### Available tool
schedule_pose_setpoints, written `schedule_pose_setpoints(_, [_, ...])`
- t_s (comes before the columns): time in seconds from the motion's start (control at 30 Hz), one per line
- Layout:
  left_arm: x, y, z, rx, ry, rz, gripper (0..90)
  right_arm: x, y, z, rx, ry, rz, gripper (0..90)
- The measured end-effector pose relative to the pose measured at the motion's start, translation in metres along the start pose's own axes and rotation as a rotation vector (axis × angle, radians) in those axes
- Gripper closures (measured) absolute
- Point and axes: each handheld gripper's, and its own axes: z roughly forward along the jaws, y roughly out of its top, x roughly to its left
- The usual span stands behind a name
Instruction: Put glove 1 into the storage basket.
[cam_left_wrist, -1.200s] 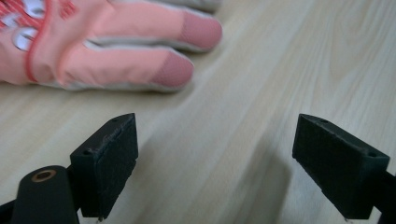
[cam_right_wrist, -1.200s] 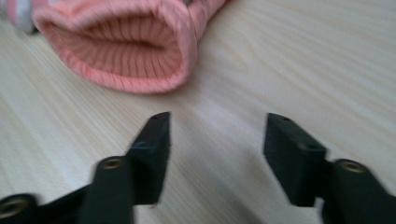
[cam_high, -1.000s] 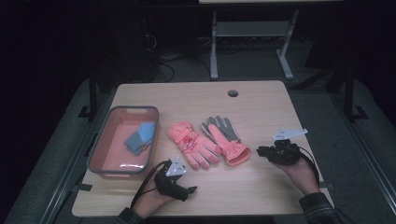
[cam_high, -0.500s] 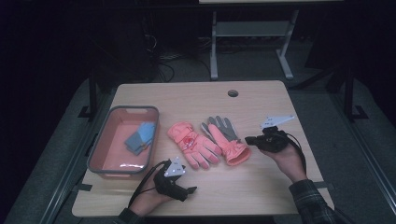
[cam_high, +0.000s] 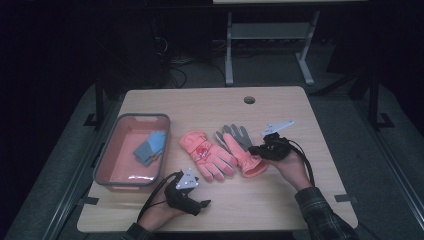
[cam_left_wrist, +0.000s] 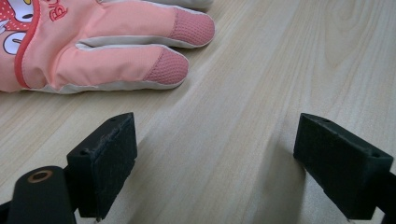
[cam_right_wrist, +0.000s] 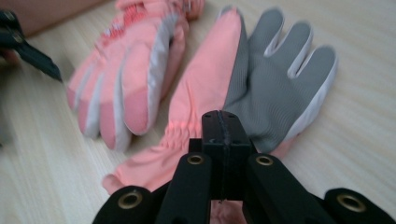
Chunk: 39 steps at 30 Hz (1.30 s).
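Two pink gloves lie side by side at the middle of the table. One glove (cam_high: 207, 156) (cam_right_wrist: 130, 79) lies back up with a printed patch. The other glove (cam_high: 241, 147) (cam_right_wrist: 266, 79) lies with its grey palm up. My right gripper (cam_high: 256, 149) (cam_right_wrist: 223, 140) is shut with nothing between the jaws, just over the cuff of the grey-palmed glove. My left gripper (cam_high: 199, 200) (cam_left_wrist: 215, 168) stands open on bare wood near the front edge. The printed glove's fingertips (cam_left_wrist: 116, 60) lie a little beyond its jaws.
A pink tray (cam_high: 107, 157) stands at the table's left with a blue fabric item (cam_high: 150, 147) inside. A round cable hole (cam_high: 249, 100) sits near the far edge. Bare wood lies to the right and front (cam_high: 280, 200). A metal stand (cam_high: 265, 35) is behind the table.
My right gripper has moved left from the table's right side to the cuff of the grey-palmed glove. The left gripper and both gloves have stayed put.
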Motion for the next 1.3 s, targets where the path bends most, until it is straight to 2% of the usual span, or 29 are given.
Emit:
schedule_pose_setpoints(0.07, [0.0, 0.0, 0.0, 0.0, 0.0, 0.0, 12.5, 0.0, -0.003, 0.006, 0.044, -0.009, 0.001, 90.0])
schedule_pose_setpoints(0.2, [0.0, 0.0, 0.0, 0.0, 0.0, 0.0, 12.5, -0.001, -0.008, 0.007, 0.056, -0.002, 0.008, 90.0])
schedule_pose_setpoints(0.23, [0.0, 0.0, 0.0, 0.0, 0.0, 0.0, 12.5, -0.002, -0.008, 0.006, 0.06, -0.004, -0.003, 90.0])
schedule_pose_setpoints(0.83, [0.0, 0.0, 0.0, 0.0, 0.0, 0.0, 12.5, 0.007, -0.039, -0.03, 0.073, -0.014, -0.007, 90.0])
schedule_pose_setpoints(1.3, [0.0, 0.0, 0.0, -0.005, 0.001, 0.0, 12.5, 0.018, -0.07, -0.062, 0.089, -0.023, 0.012, 90.0])
